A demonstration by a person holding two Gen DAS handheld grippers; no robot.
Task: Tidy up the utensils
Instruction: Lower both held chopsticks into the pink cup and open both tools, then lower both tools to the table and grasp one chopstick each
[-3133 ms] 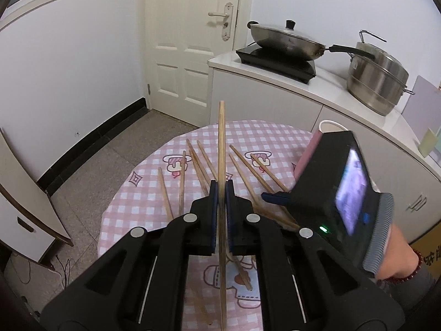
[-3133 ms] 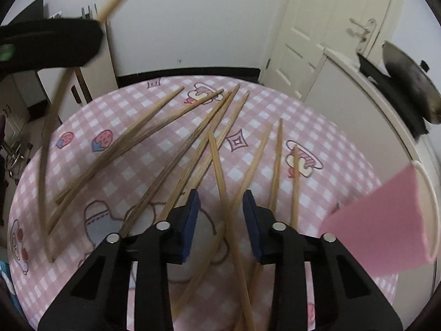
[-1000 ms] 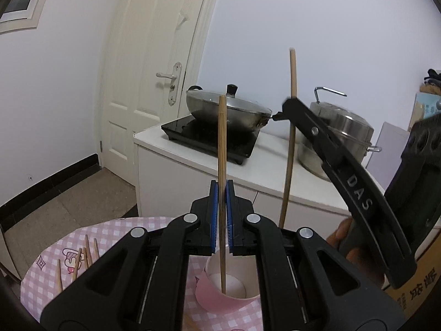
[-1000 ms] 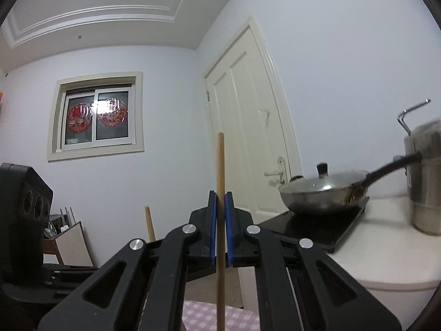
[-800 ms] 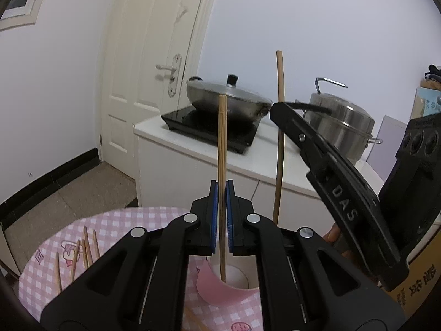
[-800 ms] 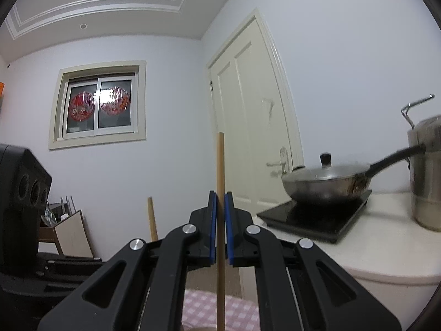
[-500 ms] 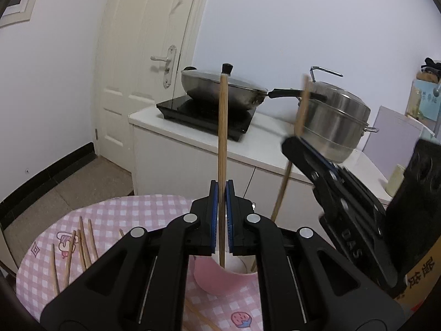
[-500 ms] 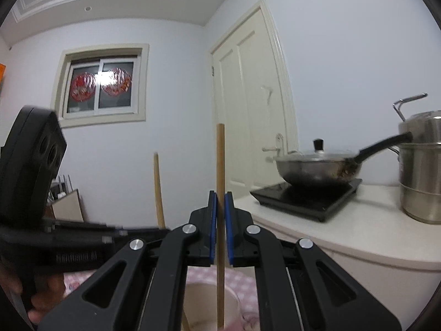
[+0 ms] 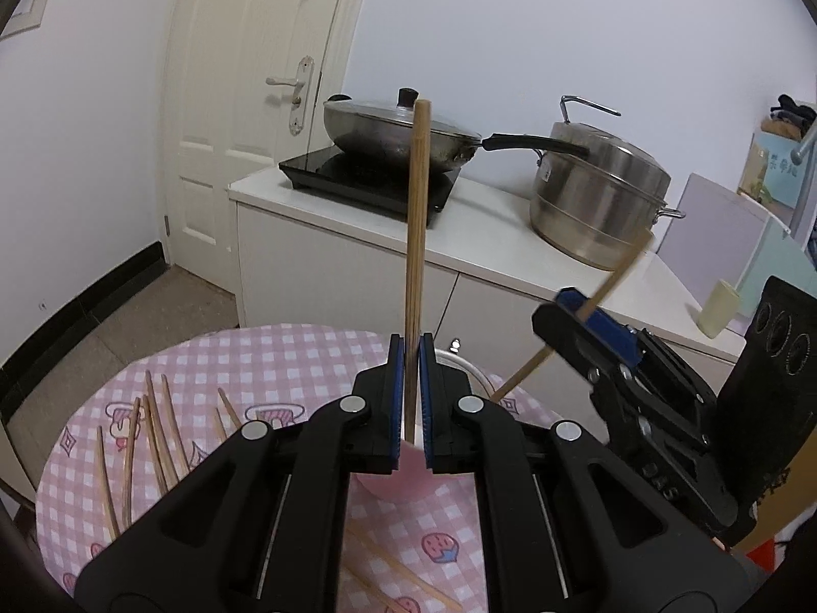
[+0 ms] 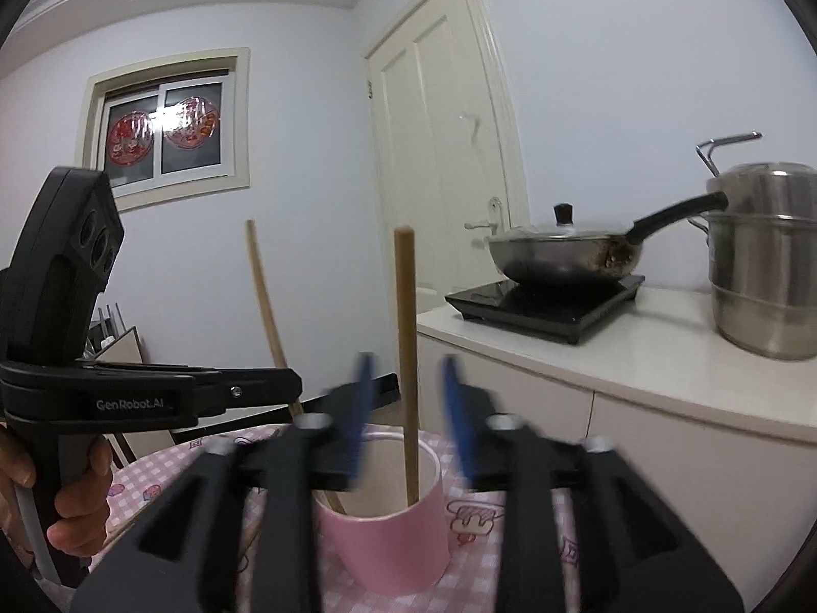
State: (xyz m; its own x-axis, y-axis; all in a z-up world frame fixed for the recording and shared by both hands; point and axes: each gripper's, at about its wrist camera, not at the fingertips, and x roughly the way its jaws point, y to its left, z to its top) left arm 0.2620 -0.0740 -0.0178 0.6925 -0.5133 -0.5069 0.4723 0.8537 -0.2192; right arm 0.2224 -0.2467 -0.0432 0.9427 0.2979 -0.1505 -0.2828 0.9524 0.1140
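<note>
A pink cup (image 10: 388,536) stands on the pink checked table (image 9: 286,357). My left gripper (image 9: 411,403) is shut on an upright wooden chopstick (image 9: 416,235) whose lower end is in the cup (image 9: 393,480). That chopstick also shows in the right wrist view (image 10: 265,301). My right gripper (image 10: 406,408) is open, its blue pads apart on either side of a second chopstick (image 10: 407,357) that stands in the cup. In the left wrist view the right gripper (image 9: 597,327) is beside the cup with that chopstick (image 9: 607,281) leaning between its pads.
Several loose chopsticks (image 9: 148,434) lie on the table's left side, others near the front (image 9: 398,567). Behind stands a white counter (image 9: 459,245) with a wok (image 9: 398,127) on a hob and a steel pot (image 9: 597,204). A door is at the left.
My right gripper has opened and let go of its chopstick, which now stands in the cup. Both grippers have come down towards the cup. The left gripper stays shut on its chopstick.
</note>
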